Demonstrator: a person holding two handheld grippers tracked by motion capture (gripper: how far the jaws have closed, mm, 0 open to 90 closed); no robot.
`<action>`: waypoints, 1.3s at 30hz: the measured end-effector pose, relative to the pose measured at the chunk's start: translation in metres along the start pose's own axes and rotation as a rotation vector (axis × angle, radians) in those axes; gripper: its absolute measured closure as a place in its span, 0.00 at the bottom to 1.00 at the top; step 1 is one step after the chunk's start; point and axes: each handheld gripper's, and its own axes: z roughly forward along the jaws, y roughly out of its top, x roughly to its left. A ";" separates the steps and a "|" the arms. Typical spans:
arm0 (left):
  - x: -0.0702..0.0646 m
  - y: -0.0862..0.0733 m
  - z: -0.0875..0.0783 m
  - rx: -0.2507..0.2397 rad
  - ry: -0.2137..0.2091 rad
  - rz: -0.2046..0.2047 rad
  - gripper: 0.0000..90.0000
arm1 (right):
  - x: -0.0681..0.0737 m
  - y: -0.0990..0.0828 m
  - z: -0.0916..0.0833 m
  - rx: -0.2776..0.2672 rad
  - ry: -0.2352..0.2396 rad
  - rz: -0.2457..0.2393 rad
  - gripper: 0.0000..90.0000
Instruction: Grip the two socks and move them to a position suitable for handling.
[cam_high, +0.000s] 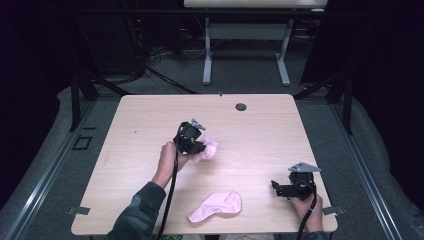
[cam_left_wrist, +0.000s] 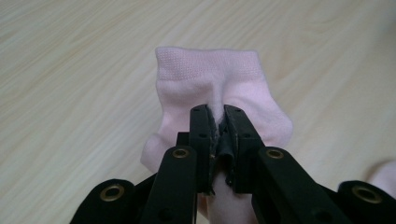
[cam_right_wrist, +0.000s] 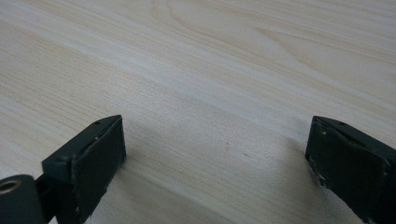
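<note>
Desk: pale wood-grain rectangular desk, small dark round grommet near its far edge.
Flat sock: pale pink knitted sock lying flat near the front edge, apart from both grippers.
Held sock: second pale pink knitted sock at desk centre, bunched, cuff pointing away.
Left gripper: jaws clamped on the held sock's fabric.
Right gripper: jaws spread wide over bare desk.

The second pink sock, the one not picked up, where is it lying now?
In the high view the loose pink fabric sock lies flat near the wooden table's front edge, between the person's forearms, nearer than the left tongs, which pinch the other pink sock.
</note>
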 end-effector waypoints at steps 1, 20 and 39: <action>0.000 0.000 0.000 0.000 0.000 0.000 0.92 | 0.000 0.000 0.000 0.000 0.000 0.000 0.05; -0.042 -0.023 0.062 0.122 -0.171 0.057 0.84 | 0.000 0.000 0.000 -0.002 0.001 -0.001 0.05; -0.033 -0.066 -0.023 -0.024 0.017 0.013 0.13 | 0.003 0.000 -0.007 -0.003 0.078 0.064 0.00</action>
